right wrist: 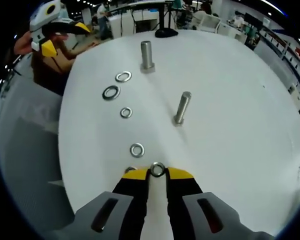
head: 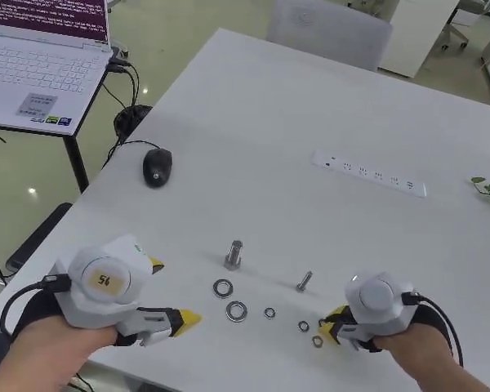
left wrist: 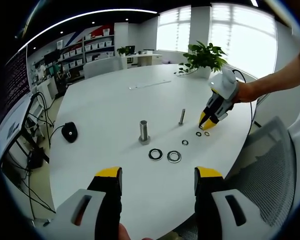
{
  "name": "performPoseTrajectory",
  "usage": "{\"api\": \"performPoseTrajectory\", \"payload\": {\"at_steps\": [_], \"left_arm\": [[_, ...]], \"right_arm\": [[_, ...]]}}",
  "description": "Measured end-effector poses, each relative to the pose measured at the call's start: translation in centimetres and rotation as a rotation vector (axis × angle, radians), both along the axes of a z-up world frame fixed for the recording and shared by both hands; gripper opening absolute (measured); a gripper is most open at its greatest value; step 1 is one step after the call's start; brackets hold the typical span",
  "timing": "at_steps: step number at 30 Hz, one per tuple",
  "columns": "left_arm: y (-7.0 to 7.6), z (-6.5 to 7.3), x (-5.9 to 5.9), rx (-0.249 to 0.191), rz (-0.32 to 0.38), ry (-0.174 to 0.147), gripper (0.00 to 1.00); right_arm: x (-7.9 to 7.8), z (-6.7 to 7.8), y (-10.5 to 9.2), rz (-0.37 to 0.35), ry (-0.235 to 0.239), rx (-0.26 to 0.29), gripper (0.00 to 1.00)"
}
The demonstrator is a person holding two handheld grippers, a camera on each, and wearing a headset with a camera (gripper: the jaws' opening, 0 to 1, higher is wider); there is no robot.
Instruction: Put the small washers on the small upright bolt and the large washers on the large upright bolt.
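Pinched between the nearly closed jaws of the right tool [right wrist: 158, 175]: one small silver metal washer [right wrist: 157, 169], close to the white desk [right wrist: 230, 100]. Just ahead of those tips, two more small washers [right wrist: 137, 149]. Beyond, slightly right, the small upright steel bolt [right wrist: 181, 107]. Farther ahead, two large washers [right wrist: 110, 92] and the large upright steel bolt [right wrist: 147, 55]. Left tool [left wrist: 157, 185] wide open, empty, facing the large washers.

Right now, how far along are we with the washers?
Nothing is done: the large bolt and small bolt are bare. In hand: the right gripper pinches one small washer. Left to do: two other small washers and two large washers. The left gripper is open.
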State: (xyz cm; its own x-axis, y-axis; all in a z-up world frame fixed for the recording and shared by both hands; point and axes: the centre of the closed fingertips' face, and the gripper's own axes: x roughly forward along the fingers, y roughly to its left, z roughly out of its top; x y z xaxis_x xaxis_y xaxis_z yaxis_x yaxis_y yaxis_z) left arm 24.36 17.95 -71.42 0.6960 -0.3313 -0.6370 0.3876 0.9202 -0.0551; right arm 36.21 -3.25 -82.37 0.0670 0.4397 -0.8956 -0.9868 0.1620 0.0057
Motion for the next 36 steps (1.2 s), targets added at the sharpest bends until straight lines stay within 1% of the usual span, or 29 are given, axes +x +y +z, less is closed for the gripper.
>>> {"api": "performPoseTrajectory", "payload": {"at_steps": [1, 2, 6, 7, 8, 9, 16, 20, 23, 28, 30, 34, 36], "left_arm": [[0.0, 0.0, 0.0, -0.001, 0.0, 0.0, 0.58], [0.0, -0.1, -0.1, 0.001, -0.001, 0.002, 0.58], [0.1, -0.2, -0.1, 0.004, 0.0, 0.004, 0.57], [0.1, -0.2, -0.2, 0.005, 0.0, 0.005, 0.57], [0.1, -0.2, -0.2, 0.005, 0.001, 0.005, 0.57], [0.1, -0.1, -0.1, 0.006, 0.001, 0.005, 0.57], [0.0, -0.1, 0.0, 0.015, -0.005, 0.004, 0.57], [-0.1, -0.2, 0.1, 0.014, -0.009, 0.006, 0.57], [-0.4, -0.2, 0.2, 0.011, -0.015, 0.004, 0.57], [-1.1, -0.1, 0.6, 0.008, -0.029, -0.002, 0.57], [-1.3, 0.1, 0.6, 0.009, -0.033, -0.004, 0.57], [-1.2, 0.1, 0.6, 0.009, -0.033, -0.004, 0.57], [-1.0, 0.1, 0.4, 0.01, -0.031, -0.002, 0.57]], "right_arm": [[0.2, 0.0, -0.1, 0.054, -0.015, -0.014, 0.14], [0.1, -0.1, 0.0, 0.078, -0.016, -0.017, 0.14], [0.1, -0.1, 0.1, 0.081, 0.013, -0.041, 0.15], [0.1, -0.1, 0.1, 0.084, 0.014, -0.05, 0.15], [0.0, -0.1, 0.0, 0.12, 0.001, -0.066, 0.15], [0.0, -0.1, 0.0, 0.134, -0.006, -0.074, 0.15], [0.2, -0.1, 0.0, 0.133, -0.005, -0.092, 0.17], [0.1, -0.2, 0.0, 0.146, -0.017, -0.1, 0.17], [0.0, -0.1, 0.1, 0.138, -0.018, -0.091, 0.15], [0.1, -0.1, 0.0, 0.136, -0.019, -0.087, 0.14], [0.1, -0.1, 0.0, 0.113, -0.015, -0.079, 0.14], [0.3, 0.0, 0.0, 0.058, -0.007, -0.034, 0.13], [0.3, 0.0, 0.0, 0.017, 0.004, -0.009, 0.13]]}}
